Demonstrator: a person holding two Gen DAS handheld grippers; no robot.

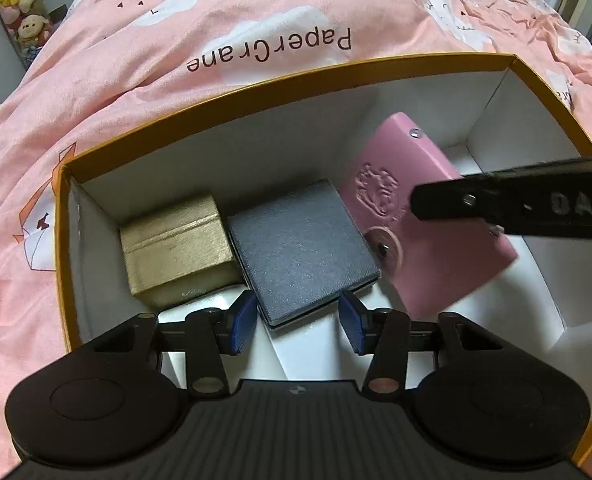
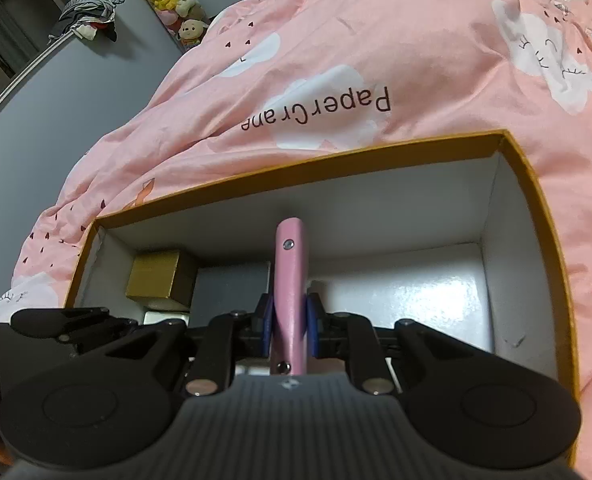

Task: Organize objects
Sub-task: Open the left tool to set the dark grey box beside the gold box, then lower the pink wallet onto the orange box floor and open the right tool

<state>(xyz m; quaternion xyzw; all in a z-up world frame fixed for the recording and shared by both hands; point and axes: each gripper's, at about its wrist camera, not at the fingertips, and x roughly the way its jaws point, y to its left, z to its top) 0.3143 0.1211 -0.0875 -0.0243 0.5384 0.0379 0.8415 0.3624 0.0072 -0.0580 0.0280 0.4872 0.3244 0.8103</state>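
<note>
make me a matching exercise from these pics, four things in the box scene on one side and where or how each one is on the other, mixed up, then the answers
Column one:
1. gold box
2. grey box
3. pink wallet
4. left tool

Column two:
A. clamped edge-on in the right tool
B. open, pads apart at the grey box's near corner
C. in the far left corner of the orange-rimmed box
D. lying between the gold box and the pink wallet

Pairs: 1-C, 2-D, 3-A, 4-B
</note>
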